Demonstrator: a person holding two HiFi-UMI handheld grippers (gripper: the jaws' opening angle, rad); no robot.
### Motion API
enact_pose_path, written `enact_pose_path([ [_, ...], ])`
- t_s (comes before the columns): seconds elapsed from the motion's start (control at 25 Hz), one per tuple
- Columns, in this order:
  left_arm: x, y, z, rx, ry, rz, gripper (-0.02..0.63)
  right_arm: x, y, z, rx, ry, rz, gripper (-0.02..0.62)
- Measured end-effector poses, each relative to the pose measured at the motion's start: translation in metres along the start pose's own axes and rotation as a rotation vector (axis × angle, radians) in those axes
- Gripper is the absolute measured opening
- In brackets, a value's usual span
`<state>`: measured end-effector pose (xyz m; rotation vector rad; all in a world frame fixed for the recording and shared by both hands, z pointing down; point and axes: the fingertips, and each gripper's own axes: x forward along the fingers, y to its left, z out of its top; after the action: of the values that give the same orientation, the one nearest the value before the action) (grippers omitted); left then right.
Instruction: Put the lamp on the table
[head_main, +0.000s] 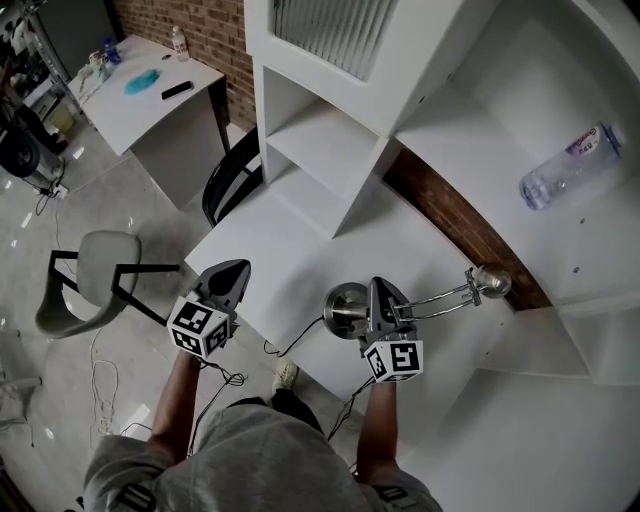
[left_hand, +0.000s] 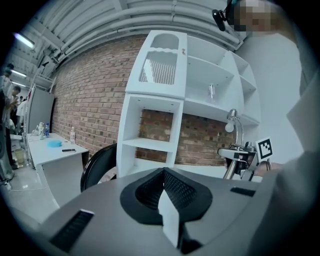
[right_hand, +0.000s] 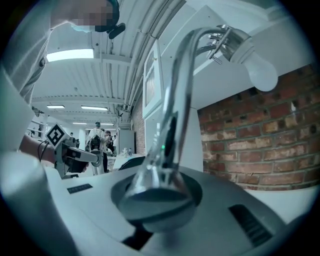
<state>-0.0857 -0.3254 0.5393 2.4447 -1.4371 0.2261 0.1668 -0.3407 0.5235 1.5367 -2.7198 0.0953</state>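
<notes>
The chrome lamp (head_main: 347, 305) has a round base, a thin curved stem and a bare white bulb (head_main: 492, 282). My right gripper (head_main: 383, 300) is shut on the stem just above the base, over the front part of the white table (head_main: 290, 250). Whether the base touches the table I cannot tell. In the right gripper view the base (right_hand: 155, 197) fills the space at the jaws and the bulb (right_hand: 262, 75) hangs high at the right. My left gripper (head_main: 225, 285) is shut and empty, level with the table's left front corner. It views the lamp (left_hand: 234, 142) from the side.
A white shelving unit (head_main: 330, 140) stands on the table's far side, with a plastic bottle (head_main: 570, 165) lying on a shelf. A black chair (head_main: 230, 180) and a grey chair (head_main: 95, 275) stand to the left. The lamp's cable (head_main: 300, 340) hangs over the table's front edge.
</notes>
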Motion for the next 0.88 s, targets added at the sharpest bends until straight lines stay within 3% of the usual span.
enact_pose_path([
  [0.88, 0.052, 0.010, -0.030, -0.042, 0.077, 0.026, 0.005, 0.040, -0.037, -0.050, 0.031, 0.073, 0.042, 0.020],
])
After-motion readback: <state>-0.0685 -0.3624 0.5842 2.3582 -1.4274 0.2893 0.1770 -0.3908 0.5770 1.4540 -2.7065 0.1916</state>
